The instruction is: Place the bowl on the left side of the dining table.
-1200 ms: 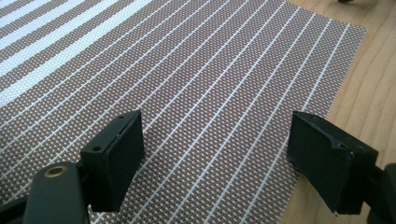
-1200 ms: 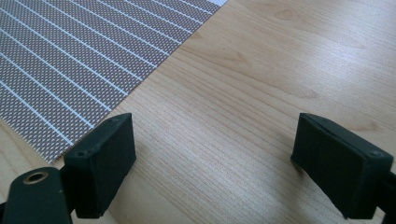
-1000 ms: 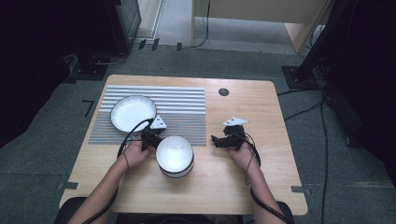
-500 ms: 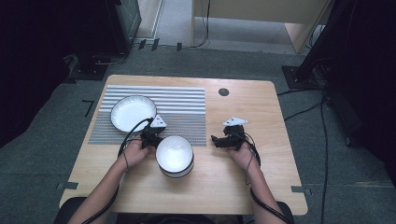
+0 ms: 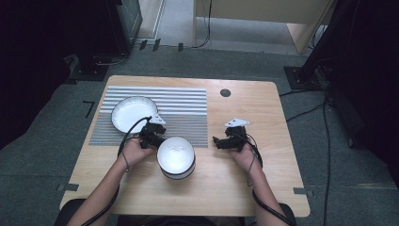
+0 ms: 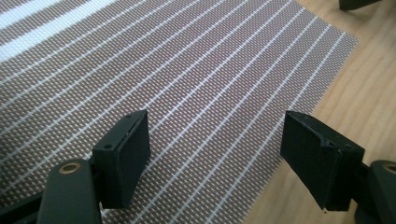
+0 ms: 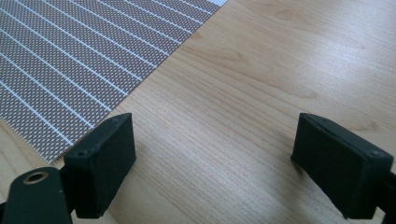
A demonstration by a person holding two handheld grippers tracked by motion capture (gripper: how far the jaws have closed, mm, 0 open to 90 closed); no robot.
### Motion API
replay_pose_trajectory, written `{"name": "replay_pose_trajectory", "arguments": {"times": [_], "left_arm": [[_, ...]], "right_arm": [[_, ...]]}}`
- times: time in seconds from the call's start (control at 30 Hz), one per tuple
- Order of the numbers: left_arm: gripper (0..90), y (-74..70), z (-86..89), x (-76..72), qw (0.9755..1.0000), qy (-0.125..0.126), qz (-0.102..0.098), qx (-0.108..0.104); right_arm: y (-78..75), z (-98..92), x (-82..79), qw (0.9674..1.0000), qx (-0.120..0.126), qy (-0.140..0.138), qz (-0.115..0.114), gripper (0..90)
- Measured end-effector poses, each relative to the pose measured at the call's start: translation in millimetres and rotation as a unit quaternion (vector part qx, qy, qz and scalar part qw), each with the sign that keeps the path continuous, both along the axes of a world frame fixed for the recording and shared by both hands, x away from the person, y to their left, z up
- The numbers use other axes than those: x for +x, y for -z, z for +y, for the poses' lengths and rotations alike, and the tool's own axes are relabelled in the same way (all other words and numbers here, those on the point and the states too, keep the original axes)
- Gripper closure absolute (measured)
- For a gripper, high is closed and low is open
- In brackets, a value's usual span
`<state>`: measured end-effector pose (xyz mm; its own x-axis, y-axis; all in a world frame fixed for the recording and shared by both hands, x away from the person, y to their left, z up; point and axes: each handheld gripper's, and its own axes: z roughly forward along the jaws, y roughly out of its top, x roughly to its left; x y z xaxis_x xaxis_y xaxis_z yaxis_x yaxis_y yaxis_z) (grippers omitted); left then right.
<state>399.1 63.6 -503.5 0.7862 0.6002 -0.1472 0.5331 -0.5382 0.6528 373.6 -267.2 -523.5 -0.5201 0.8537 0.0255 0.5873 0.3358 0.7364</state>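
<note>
a: where's the bowl (image 5: 176,157)?
b: white, dark-banded, on the worktop (image 5: 263,179) just beside the left gripper (image 5: 151,133), whose empty jaws have just been closing slightly. right gripper (image 5: 221,142) gapes empty.

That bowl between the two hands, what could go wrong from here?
The left gripper sits close beside the bowl, its open jaws just starting to close on nothing; a sideways nudge might push the bowl along the table. Lifted, the bowl could also catch the plate nearby on the striped mat.
</note>
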Motion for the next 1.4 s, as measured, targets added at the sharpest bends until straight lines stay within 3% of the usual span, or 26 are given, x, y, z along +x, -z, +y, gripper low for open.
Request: {"name": "replay_pose_trajectory", "arguments": {"times": [0.13,0.4,0.73,1.17,1.4], "left_arm": [[24.4,-3.2,-1.3,0.0,0.9998,0.006,0.019,0.002],[25.0,-10.8,4.5,1.3,0.9994,0.011,0.032,-0.002],[25.1,-17.3,7.8,0.9,0.9992,0.012,0.037,0.008],[25.6,-24.6,7.9,-0.5,0.9979,0.016,0.062,0.015],[25.5,-29.0,9.5,-1.2,0.9981,0.015,0.057,0.018]], "right_arm": [[0.0,-0.1,0.0,1.0000,0.000,0.000,0.000,12.5],[0.0,-0.1,0.0,1.0000,0.000,0.000,0.000,12.5],[0.0,0.0,0.0,1.0000,0.000,0.000,0.000,12.5],[0.0,0.0,0.0,1.0000,0.000,0.000,0.000,12.5],[0.0,0.0,0.0,1.0000,0.000,0.000,0.000,12.5]]}}
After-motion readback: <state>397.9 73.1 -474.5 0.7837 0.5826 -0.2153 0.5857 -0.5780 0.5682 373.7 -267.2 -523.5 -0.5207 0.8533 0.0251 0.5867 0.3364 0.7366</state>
